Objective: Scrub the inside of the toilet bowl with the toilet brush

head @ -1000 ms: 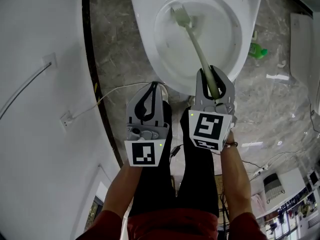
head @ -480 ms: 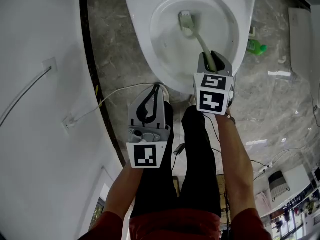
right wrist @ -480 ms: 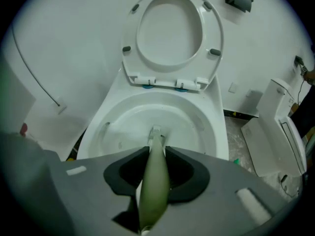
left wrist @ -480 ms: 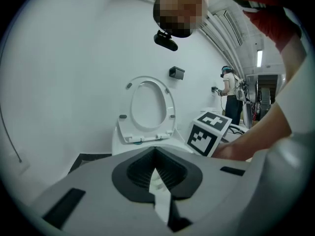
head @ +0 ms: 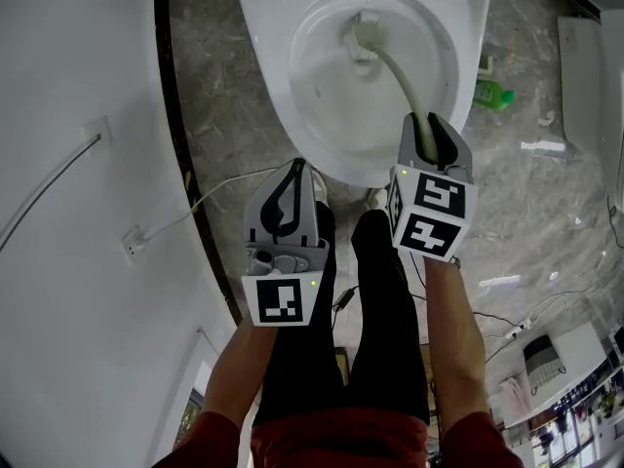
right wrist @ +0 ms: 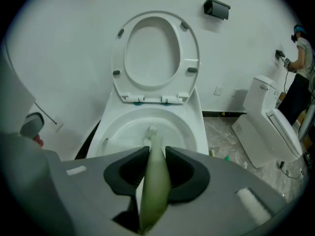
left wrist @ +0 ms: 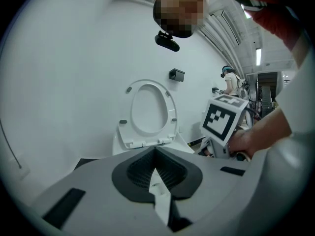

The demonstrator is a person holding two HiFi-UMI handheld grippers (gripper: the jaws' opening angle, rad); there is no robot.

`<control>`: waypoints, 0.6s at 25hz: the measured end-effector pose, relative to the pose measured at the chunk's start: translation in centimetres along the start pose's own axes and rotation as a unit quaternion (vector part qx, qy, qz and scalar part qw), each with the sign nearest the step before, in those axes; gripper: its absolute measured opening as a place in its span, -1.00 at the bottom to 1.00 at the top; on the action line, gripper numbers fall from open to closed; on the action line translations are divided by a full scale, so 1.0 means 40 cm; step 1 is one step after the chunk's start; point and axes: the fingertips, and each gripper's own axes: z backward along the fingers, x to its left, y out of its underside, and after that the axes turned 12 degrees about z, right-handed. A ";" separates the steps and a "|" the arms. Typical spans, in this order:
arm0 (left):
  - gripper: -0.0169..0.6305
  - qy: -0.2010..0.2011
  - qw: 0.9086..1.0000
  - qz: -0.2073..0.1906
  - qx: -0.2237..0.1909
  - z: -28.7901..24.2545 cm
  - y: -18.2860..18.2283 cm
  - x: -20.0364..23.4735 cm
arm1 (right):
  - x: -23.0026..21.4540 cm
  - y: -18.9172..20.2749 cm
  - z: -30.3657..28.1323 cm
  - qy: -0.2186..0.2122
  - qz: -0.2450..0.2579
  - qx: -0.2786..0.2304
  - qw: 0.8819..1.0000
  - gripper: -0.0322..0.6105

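A white toilet bowl (head: 292, 86) (right wrist: 189, 132) stands open at the top of the head view, its seat and lid (right wrist: 155, 58) raised against the wall. My right gripper (head: 429, 135) (right wrist: 156, 156) is shut on the pale green handle of the toilet brush (head: 400, 71) (right wrist: 155, 181). The brush head (head: 363, 35) (right wrist: 151, 130) rests inside the bowl near its far side. My left gripper (head: 291, 188) (left wrist: 155, 168) hangs shut and empty in front of the bowl, to the left of the right one.
A white curved wall (head: 78, 164) runs down the left, with a thin white cable (head: 219, 188) on the marble floor. A green bottle (head: 492, 94) lies right of the bowl. A second toilet (right wrist: 268, 127) stands to the right, with a person (right wrist: 300, 68) beyond it.
The brush head has moved from the bowl's left side toward its far middle. My right gripper moved forward over the rim, then back a little. The left gripper stayed put.
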 end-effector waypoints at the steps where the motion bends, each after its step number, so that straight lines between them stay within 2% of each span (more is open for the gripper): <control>1: -0.93 0.001 1.000 0.000 0.000 0.000 0.000 -0.005 | 0.002 0.020 -0.028 -0.003 -0.011 0.013 1.000 -0.55; 4: -0.93 0.008 1.000 -0.001 0.001 0.004 0.000 -0.023 | -0.007 0.079 -0.104 -0.009 -0.069 0.053 0.996 -0.55; 7: -0.93 0.016 1.000 -0.004 0.008 0.013 0.012 -0.040 | -0.027 0.106 -0.128 -0.011 -0.115 0.068 0.991 -0.55; 11: -0.93 0.019 1.000 -0.006 0.014 0.019 0.023 -0.048 | -0.061 0.083 -0.061 -0.011 -0.150 0.040 0.988 -0.55; 15: -0.93 0.021 1.000 -0.005 0.009 0.013 0.010 -0.052 | -0.132 0.056 0.057 0.001 -0.210 0.004 0.978 -0.55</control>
